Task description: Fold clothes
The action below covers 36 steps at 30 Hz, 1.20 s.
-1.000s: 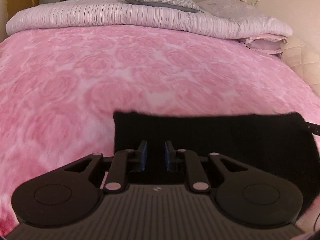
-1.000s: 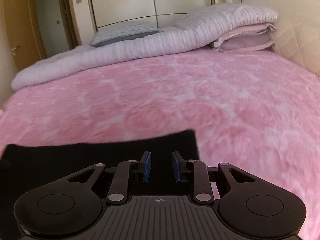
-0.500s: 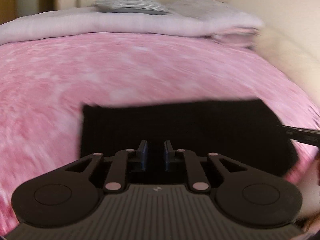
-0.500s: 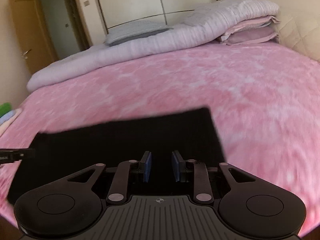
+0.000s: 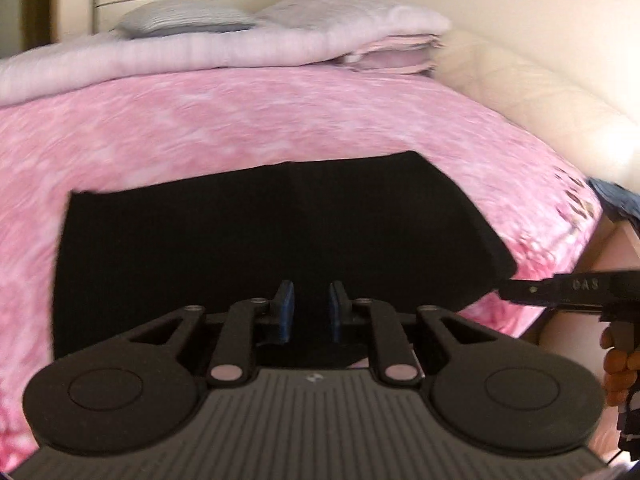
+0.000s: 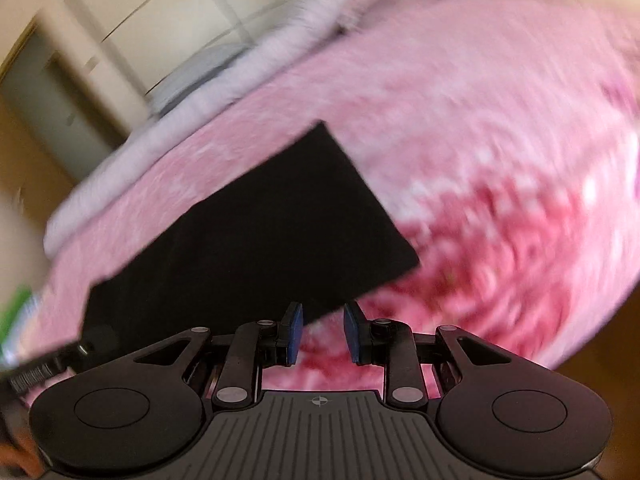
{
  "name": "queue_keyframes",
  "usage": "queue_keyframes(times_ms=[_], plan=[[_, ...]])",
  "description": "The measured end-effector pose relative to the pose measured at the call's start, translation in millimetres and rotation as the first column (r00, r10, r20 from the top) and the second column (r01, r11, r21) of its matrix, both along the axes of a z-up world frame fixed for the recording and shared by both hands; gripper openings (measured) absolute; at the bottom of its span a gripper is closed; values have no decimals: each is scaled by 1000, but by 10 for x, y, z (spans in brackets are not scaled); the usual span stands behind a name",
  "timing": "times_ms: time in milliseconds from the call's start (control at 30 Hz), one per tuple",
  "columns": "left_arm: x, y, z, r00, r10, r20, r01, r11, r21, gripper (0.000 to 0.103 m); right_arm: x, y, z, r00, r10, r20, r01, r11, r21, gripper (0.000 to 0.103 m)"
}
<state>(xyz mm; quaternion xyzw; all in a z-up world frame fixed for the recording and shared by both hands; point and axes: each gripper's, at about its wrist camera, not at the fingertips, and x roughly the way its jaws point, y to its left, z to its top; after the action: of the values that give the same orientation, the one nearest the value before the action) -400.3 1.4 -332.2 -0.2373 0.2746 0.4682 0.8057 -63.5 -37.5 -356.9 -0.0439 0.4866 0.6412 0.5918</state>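
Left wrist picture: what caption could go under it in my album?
Left gripper, jaws apart, over a folded black garment lying on a pink blanket.

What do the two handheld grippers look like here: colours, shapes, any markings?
Both the left gripper and the right gripper are matte black, with blue pads on the jaws, silver pivot pins, two round discs and a ribbed grey plate bearing a small white emblem. No cables or sleeves show.
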Motion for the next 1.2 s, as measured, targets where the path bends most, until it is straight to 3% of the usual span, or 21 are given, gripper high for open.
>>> queue_keyframes(times_ms=[67, 133, 233, 300, 500, 567, 700, 800, 833, 867, 900, 967, 1033, 1100, 1133, 1200], plan=[[87, 50, -137, 999, -20, -39, 19, 999, -28, 15, 111, 20, -93, 987, -56, -152, 53, 998, -26, 27], [131, 73, -290, 997, -32, -67, 29, 999, -39, 17, 187, 14, -213, 951, -108, -289, 96, 994, -56, 27], [236, 55, -381, 990, -51, -134, 50, 999, -12, 17, 250, 39, -371, 896, -183, -405, 160, 983, -90, 27], [287, 60, -362, 987, -49, -156, 47, 999, -16, 17, 268, 48, -415, 873, -221, -436, 202, 975, -90, 29], [-60, -15, -148, 999, 40, -22, -41, 998, -45, 17, 354, 15, -439, 824, -289, -487, 304, 951, -51, 48], [-193, -53, -100, 996, 86, -12, -86, 996, -33, 17, 399, 16, -462, 805, -298, -512, 322, 946, -44, 49], [-495, 16, -147, 985, 172, 31, -169, 982, -86, 16, 408, 46, -590, 767, -318, -558, 334, 940, -77, 49], [-609, 68, -235, 982, 186, 40, -181, 978, -108, 17, 353, 68, -610, 763, -312, -565, 335, 940, -67, 49], [-614, 96, -272, 981, 188, 50, -181, 977, -116, 17, 323, 95, -587, 782, -310, -540, 328, 942, -66, 48], [-626, 108, -285, 980, 191, 61, -183, 976, -121, 17, 287, 145, -537, 820, -304, -485, 312, 948, -67, 33], [-641, 116, -292, 978, 195, 72, -185, 975, -125, 17, 248, 205, -469, 868, -288, -403, 287, 956, -66, 26], [-670, 132, -305, 975, 201, 95, -188, 973, -133, 17, 132, 301, -278, 946, -235, -225, 231, 972, -44, 23], [-760, 137, -309, 965, 218, 144, -194, 968, -159, 16, -44, 368, -64, 983, -181, -43, 180, 983, -16, 22], [-906, 106, -286, 946, 254, 203, -217, 958, -190, 13, -343, 358, 198, 976, -105, 189, 90, 992, 89, 21], [-977, 75, -270, 934, 275, 227, -231, 952, -202, 13, -535, 310, 322, 948, -69, 311, 19, 987, 160, 21], [-1120, -7, -215, 916, 307, 258, -258, 944, -206, 13, -922, 190, 527, 850, -21, 526, -150, 948, 282, 21]])
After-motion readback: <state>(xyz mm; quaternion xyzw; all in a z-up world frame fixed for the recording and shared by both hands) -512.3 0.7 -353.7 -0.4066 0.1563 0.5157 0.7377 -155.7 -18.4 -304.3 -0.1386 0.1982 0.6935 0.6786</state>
